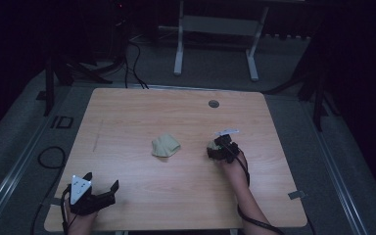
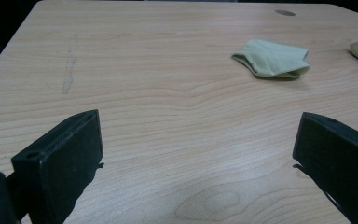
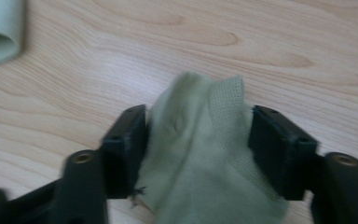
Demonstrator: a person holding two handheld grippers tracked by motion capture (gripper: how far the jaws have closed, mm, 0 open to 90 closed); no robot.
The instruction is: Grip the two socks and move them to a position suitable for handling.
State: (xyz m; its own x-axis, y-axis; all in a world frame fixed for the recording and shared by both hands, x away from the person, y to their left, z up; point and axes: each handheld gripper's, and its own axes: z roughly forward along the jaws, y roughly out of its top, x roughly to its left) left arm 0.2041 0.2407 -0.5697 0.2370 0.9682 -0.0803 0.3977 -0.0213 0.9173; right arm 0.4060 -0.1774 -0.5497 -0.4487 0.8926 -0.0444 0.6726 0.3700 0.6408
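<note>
Wooden table (image 1: 176, 196): folded green cloth (image 1: 165, 146) near centre; right gripper (image 1: 219, 148) right of it, jaws clamped on second green cloth (image 3: 200, 154); left gripper (image 1: 101, 187) at table's near-left corner, jaws wide apart, holding nothing

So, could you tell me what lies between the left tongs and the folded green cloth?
Only bare wooden table separates the open left tongs from the folded cloth, as the left gripper view shows.

A dim room, a lit table (image 1: 127, 112).
The high view is dark and murky; both gripper views are brighter, the right one softly blurred.
</note>
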